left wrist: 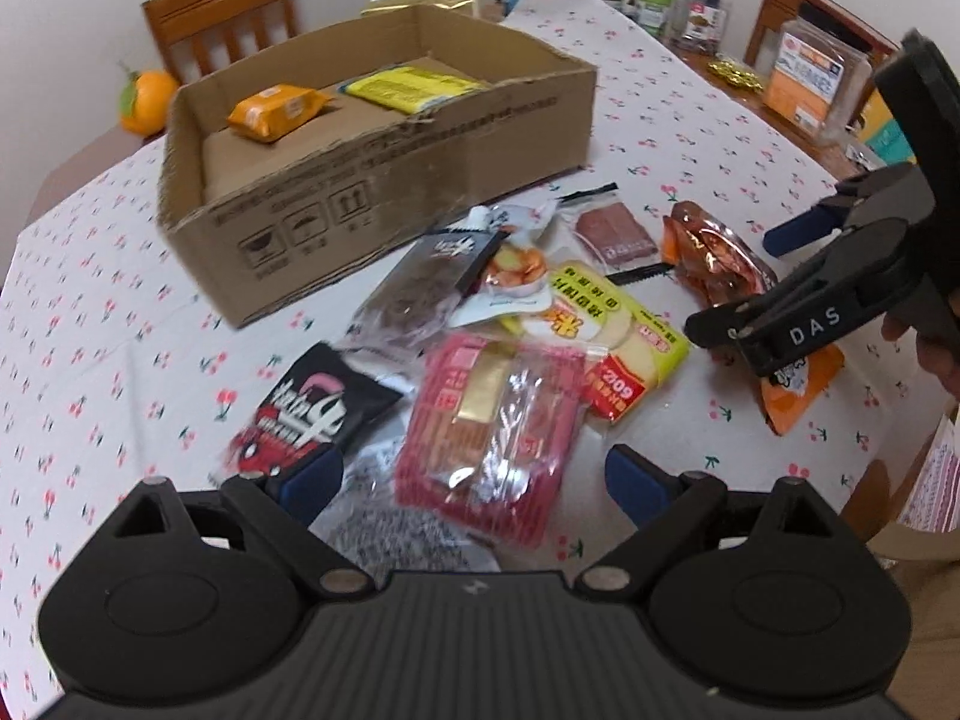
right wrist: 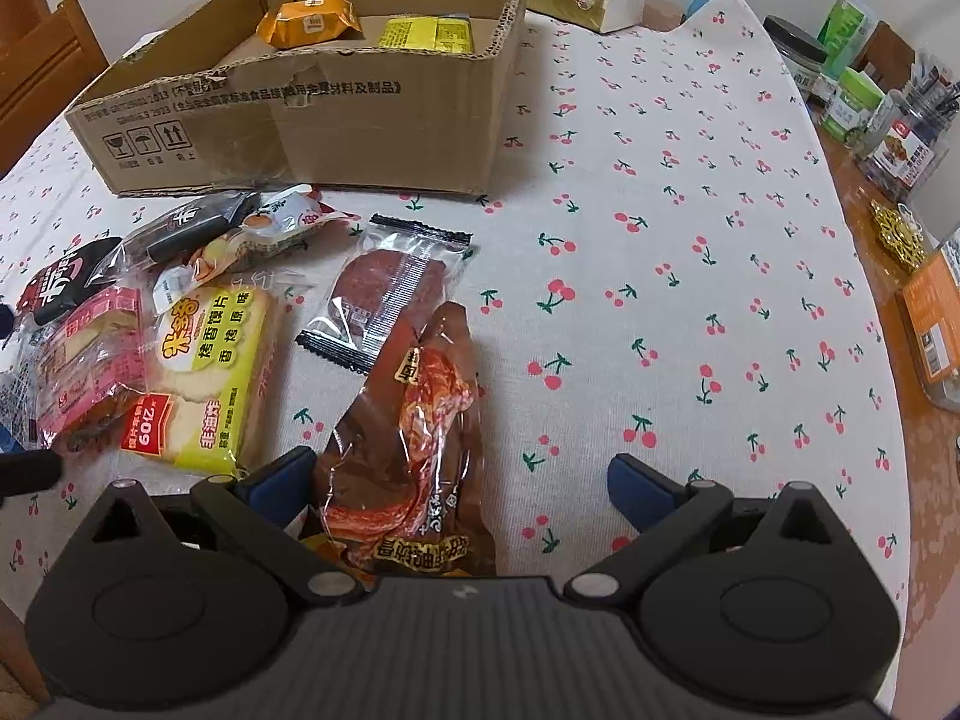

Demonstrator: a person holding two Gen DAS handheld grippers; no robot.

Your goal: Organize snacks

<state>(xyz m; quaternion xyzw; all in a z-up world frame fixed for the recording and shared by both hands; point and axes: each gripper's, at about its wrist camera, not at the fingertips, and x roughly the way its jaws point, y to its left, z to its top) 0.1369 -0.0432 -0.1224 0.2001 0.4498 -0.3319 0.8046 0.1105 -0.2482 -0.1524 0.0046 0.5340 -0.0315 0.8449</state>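
The left tool [left wrist: 474, 477] is spread wide over the pile of snacks, with nothing pinched. Right under it lies a red see-through snack bag [left wrist: 492, 438], and a black and red bag [left wrist: 312, 414] sits just beside its left finger. The right tool [right wrist: 462, 480] is spread wide too. A brown bag with shiny red meat [right wrist: 414, 450] lies between its fingers on the bench [right wrist: 690, 210], close to the left finger, and the pads do not squeeze it. A little farther is a yellow bag of toast slices [right wrist: 210, 384] and a clear pack with a dark round snack [right wrist: 390, 288]. Behind the pile stands a brown cardboard box [right wrist: 360, 120]. Inside it are an orange pack [right wrist: 309, 21] and a yellow pack [right wrist: 429, 33], side by side. Past the box sits an orange fruit [left wrist: 147, 102] and a wooden chair [left wrist: 222, 12].
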